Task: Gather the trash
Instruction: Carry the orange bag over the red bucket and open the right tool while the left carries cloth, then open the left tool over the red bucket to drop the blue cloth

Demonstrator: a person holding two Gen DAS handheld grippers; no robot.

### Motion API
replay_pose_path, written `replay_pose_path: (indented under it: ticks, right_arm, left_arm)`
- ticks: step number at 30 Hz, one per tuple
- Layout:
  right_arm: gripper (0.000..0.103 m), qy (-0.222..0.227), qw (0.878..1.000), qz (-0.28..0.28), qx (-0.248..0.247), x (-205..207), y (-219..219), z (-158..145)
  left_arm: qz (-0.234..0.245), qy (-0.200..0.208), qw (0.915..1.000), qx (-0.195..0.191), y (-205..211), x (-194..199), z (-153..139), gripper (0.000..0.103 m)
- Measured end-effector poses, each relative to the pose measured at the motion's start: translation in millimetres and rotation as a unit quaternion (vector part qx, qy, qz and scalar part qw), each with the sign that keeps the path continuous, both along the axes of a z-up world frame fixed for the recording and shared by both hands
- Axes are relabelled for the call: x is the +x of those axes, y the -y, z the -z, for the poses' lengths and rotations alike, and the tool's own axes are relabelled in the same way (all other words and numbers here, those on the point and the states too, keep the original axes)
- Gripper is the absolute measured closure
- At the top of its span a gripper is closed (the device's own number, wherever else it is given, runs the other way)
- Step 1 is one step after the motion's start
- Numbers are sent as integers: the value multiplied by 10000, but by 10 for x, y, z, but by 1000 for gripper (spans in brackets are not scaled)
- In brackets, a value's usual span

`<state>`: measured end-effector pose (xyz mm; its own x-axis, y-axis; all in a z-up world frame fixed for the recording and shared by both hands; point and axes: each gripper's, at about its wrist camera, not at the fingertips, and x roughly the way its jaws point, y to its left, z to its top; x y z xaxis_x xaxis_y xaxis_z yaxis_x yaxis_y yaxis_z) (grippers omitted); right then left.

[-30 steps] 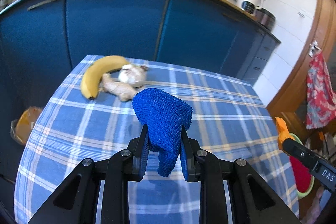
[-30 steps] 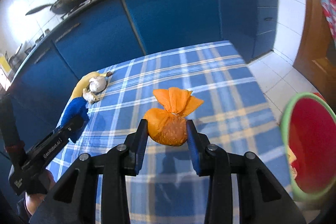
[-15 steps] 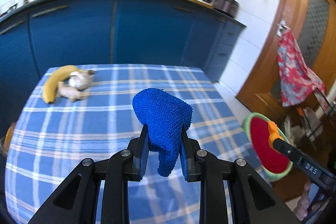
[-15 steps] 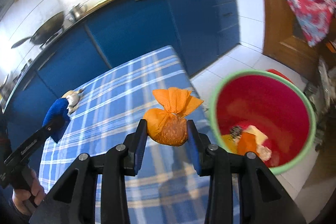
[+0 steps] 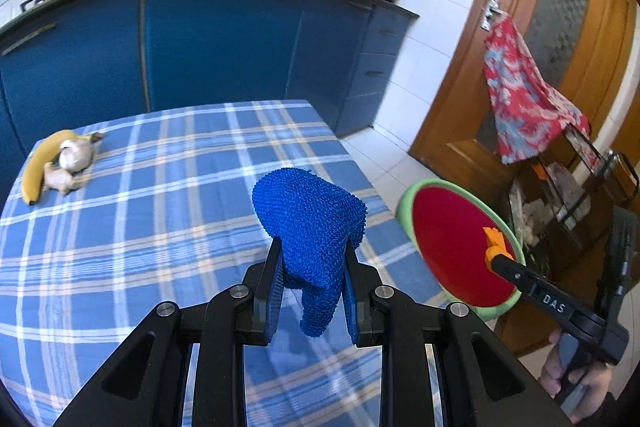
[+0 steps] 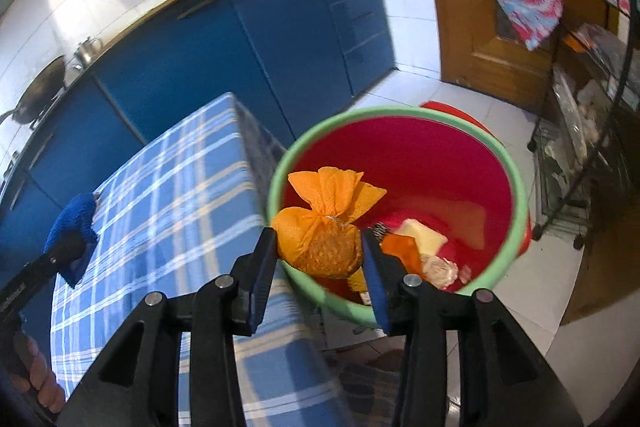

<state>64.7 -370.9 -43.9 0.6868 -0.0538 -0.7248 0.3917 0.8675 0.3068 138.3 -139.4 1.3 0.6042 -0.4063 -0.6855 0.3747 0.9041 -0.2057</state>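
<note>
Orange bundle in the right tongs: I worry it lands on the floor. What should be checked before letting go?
1. Orange bundle over the bin mouth: ok, though near its closest rim.
2. Right tongs releasing: ok, jaws opening, bundle between them.
3. Room in the bin: ok, only scraps at the bottom.
4. Blue cloth secure in left tongs: ok.
5. Left tongs clear of the bin: ok, over the table.

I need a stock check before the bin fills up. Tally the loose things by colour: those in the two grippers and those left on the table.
Blue: 1, the knitted cloth in the left gripper.
Orange: 1, the tied pouch between the right gripper jaws, which are opening.
Yellow: 1, the banana.
Pale: 2, the garlic bulb and ginger piece.
Total: 5.
</note>
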Motion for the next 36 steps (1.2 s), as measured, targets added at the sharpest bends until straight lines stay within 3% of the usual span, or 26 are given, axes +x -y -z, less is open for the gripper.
replay_pose_path:
  ticks: [16,29,32,36]
  right_arm:
    - [44,116,9995,239,187,-208,397,109]
    - [44,206,9979,607,114,-483,669,88]
    - [44,194,9975,667,147,-510,705,116]
    - [44,117,9973,702,162,-517,720,149]
  left_arm:
    - [763,-85,9970,130,706,-73,114,77]
    - [1694,-189,9854,-52,1443,-83,324,76]
    - [1907,-148,9815,12,1595,-110,365,70]
    - [1905,-83,9816,123,1669,-123,376,49]
